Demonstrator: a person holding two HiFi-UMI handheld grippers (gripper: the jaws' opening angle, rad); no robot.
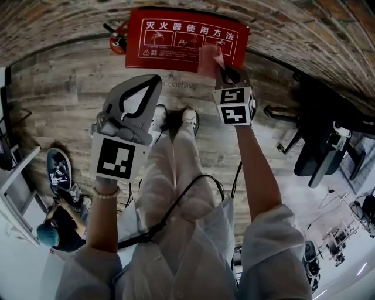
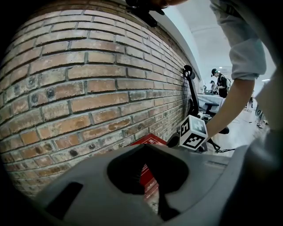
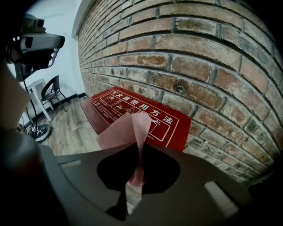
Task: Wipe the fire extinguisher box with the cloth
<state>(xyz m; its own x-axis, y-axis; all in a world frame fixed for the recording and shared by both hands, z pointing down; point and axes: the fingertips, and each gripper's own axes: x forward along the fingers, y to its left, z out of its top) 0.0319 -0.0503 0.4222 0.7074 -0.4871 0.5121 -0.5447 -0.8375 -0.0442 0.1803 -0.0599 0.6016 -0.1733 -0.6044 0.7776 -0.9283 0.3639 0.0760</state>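
The red fire extinguisher box (image 1: 187, 36) with white print stands on the floor against the brick wall (image 1: 64, 17). My right gripper (image 1: 226, 74) is shut on a pink cloth (image 1: 209, 60), which hangs against the box's front right part. In the right gripper view the cloth (image 3: 126, 130) rises folded out of that gripper (image 3: 139, 148), with the box (image 3: 110, 106) just behind it. My left gripper (image 1: 156, 78) hovers to the left, nearer than the box, shut and holding nothing. In the left gripper view, a strip of the box (image 2: 148, 178) shows through this gripper (image 2: 146, 145).
A red hand-wheel object (image 1: 119, 40) sits left of the box. A black office chair (image 1: 319, 146) stands at the right. A person (image 1: 58, 228) crouches at lower left by white furniture (image 1: 14, 181). A scooter (image 2: 192, 90) leans on the wall. A black cable (image 1: 193, 187) trails over my legs.
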